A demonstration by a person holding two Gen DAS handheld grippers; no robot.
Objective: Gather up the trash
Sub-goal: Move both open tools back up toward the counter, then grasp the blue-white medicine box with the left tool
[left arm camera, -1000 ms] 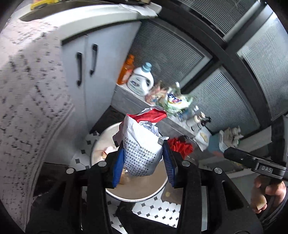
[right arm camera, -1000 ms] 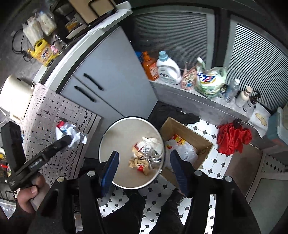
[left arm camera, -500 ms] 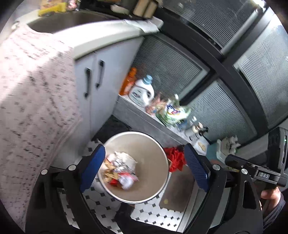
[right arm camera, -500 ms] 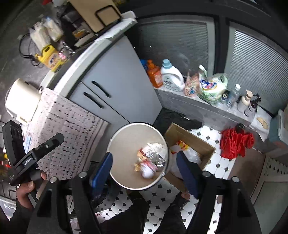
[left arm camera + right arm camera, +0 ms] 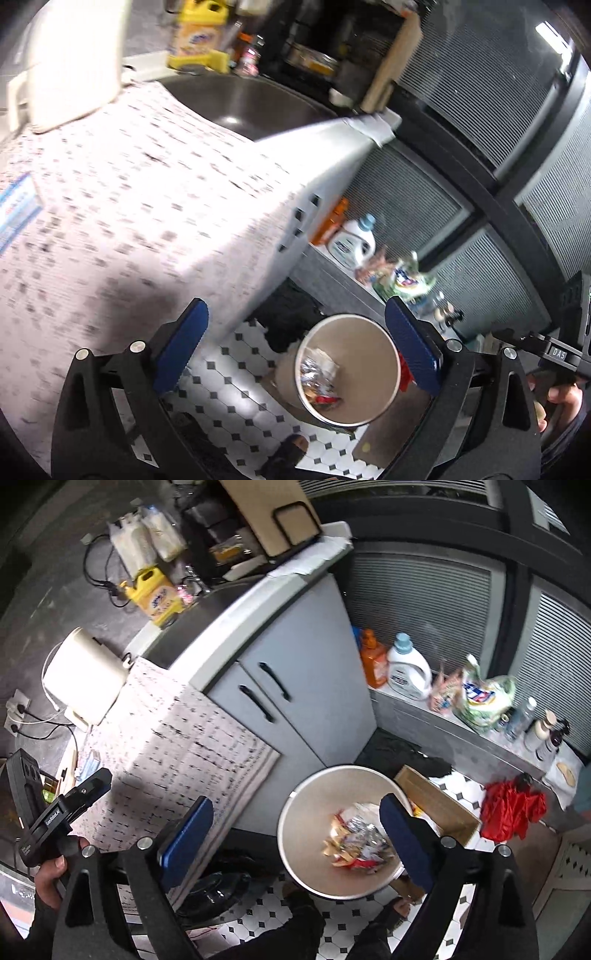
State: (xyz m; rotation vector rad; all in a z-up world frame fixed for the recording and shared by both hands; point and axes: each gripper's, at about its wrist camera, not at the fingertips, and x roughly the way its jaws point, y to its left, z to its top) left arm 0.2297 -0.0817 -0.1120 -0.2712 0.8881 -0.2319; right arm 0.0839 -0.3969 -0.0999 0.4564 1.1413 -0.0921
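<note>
A round beige trash bin stands on the tiled floor with crumpled wrappers and a silver bag lying inside. My left gripper hovers high above it, beside the counter edge, its jaws still opening wide with nothing between the blue pads. In the right wrist view the same bin and its trash lie below my right gripper, whose jaws are also opening and hold nothing. A hand carries the left gripper's body at the far left.
A cardboard box sits right behind the bin, with a red cloth beyond it. The grey cabinet and a patterned tablecloth stand to the left. Detergent bottles line a low ledge. The person's feet are beside the bin.
The left gripper let go of the silver and red bag, which dropped into the bin, then opened wide, rose and swung towards the counter. The right gripper widened and lifted.
</note>
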